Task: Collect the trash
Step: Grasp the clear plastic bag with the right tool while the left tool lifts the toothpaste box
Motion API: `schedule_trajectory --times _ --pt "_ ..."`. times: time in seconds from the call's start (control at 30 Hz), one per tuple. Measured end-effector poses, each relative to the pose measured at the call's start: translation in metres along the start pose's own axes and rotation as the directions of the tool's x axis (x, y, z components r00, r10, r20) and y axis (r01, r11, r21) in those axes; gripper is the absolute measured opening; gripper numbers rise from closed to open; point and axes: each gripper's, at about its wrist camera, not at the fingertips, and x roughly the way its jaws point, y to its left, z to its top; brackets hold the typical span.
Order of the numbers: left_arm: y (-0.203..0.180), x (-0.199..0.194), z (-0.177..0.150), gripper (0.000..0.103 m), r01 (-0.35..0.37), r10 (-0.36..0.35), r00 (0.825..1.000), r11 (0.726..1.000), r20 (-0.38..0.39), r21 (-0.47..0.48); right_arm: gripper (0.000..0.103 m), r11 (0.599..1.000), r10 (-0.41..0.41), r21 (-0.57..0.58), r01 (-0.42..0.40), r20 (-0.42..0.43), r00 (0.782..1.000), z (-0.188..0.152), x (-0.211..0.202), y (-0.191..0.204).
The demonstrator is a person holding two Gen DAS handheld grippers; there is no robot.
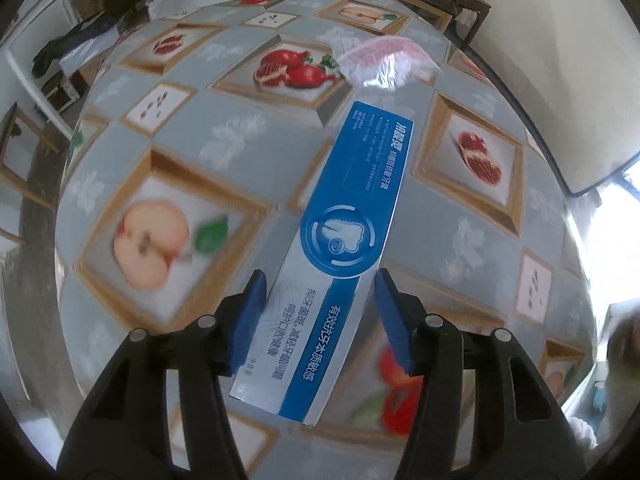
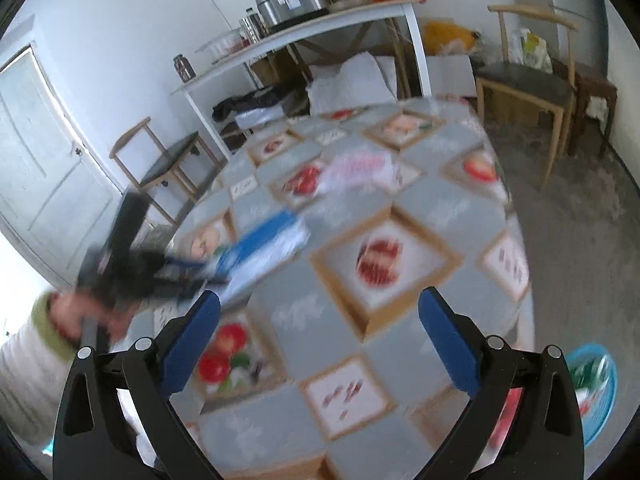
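Note:
A long blue and silver toothpaste box (image 1: pixel 352 200) lies on the fruit-print tablecloth (image 1: pixel 160 152), pointing away from me. My left gripper (image 1: pixel 320 275) straddles its near end, and both blue pads (image 1: pixel 248 320) touch the box's long sides. The blurred right wrist view shows the same box (image 2: pixel 268 248) with the left gripper (image 2: pixel 192 272) on its end, a hand behind it. My right gripper (image 2: pixel 320 296) hovers open over the table, nothing between its pads. A crumpled pink and clear plastic wrapper (image 1: pixel 376 60) lies beyond the box, near the table's far edge (image 2: pixel 356 170).
A blue bin (image 2: pixel 592 384) holding some rubbish stands on the floor, right of the table and low. Wooden chairs (image 2: pixel 528 76) stand beyond the table. A white side table (image 2: pixel 320 28) with pots and a cooker stands against the far wall.

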Motion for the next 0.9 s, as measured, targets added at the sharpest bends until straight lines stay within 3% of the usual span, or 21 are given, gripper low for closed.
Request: schedule_trajectory --times 0.1,0.2,0.43,0.53,0.63,0.77,0.9 --pt "0.000 -0.011 -0.028 0.053 0.009 -0.008 1.000 0.999 0.021 -0.048 0.096 0.999 0.034 -0.022 -0.035 -0.014 0.999 0.041 0.027 -0.011" --pt "0.000 -0.019 -0.050 0.053 0.011 -0.007 0.999 0.995 0.045 -0.096 0.092 0.998 0.054 -0.007 -0.054 -0.063 0.997 0.091 0.080 -0.024" --pt "0.013 -0.039 -0.098 0.053 0.041 -0.017 0.996 0.965 0.093 -0.259 0.082 0.998 -0.033 0.039 0.042 -0.208 0.978 0.163 0.212 -0.032" --pt "0.016 -0.045 -0.113 0.053 0.056 -0.022 0.994 0.949 0.111 -0.309 0.080 0.995 -0.094 0.004 0.098 -0.250 0.964 0.169 0.248 -0.029" --pt "0.018 -0.048 -0.123 0.053 0.073 -0.031 0.991 0.937 0.127 -0.343 0.070 0.990 -0.140 -0.035 0.136 -0.312 0.940 0.163 0.271 -0.029" --pt "0.019 -0.050 -0.131 0.053 0.103 -0.049 0.987 0.921 0.150 -0.375 0.055 0.990 -0.141 -0.060 0.128 -0.334 0.932 0.146 0.265 -0.028" --pt "0.019 -0.050 -0.136 0.053 0.128 -0.060 0.983 0.906 0.175 -0.403 0.048 0.990 -0.136 -0.072 0.118 -0.356 0.925 0.123 0.247 -0.025"
